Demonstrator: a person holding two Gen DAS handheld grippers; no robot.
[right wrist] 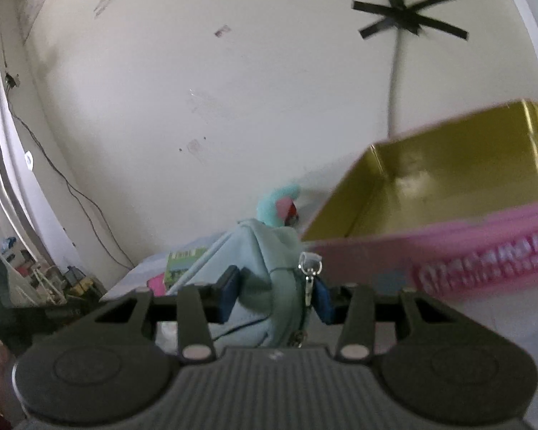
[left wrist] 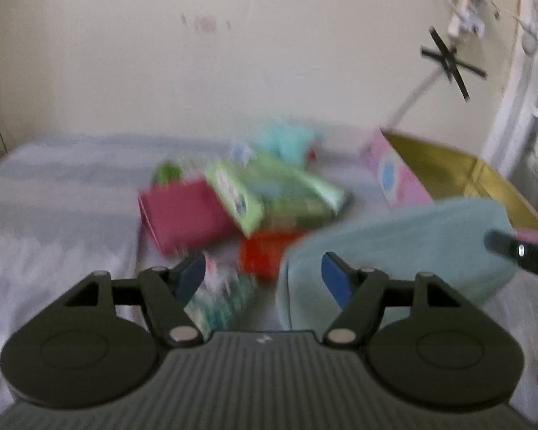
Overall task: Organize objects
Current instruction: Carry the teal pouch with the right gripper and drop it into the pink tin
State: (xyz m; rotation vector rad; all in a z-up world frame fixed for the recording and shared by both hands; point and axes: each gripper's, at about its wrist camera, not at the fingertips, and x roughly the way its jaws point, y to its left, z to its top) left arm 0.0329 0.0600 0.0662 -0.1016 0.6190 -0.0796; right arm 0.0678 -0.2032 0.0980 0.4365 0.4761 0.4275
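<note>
My right gripper [right wrist: 274, 294] is shut on a pale blue fabric pouch [right wrist: 254, 261] with a metal clasp, held up just left of the pink box with a gold inside [right wrist: 430, 186]. The same pouch [left wrist: 394, 251] shows in the left wrist view, lifted in front of the pink box [left wrist: 448, 168], with the right gripper's finger [left wrist: 520, 251] at its right end. My left gripper [left wrist: 263, 276] is open and empty above a heap: a magenta box [left wrist: 183, 211], a green box [left wrist: 254, 193], an orange item [left wrist: 265, 254] and a teal plush [left wrist: 287, 143].
The things lie on a pale grey cloth-covered surface [left wrist: 53, 215] against a cream wall. A patterned packet [left wrist: 218, 304] lies below the left fingers. A white window frame [left wrist: 513, 107] stands at the right. Cables and clutter [right wrist: 53, 279] are at the far left.
</note>
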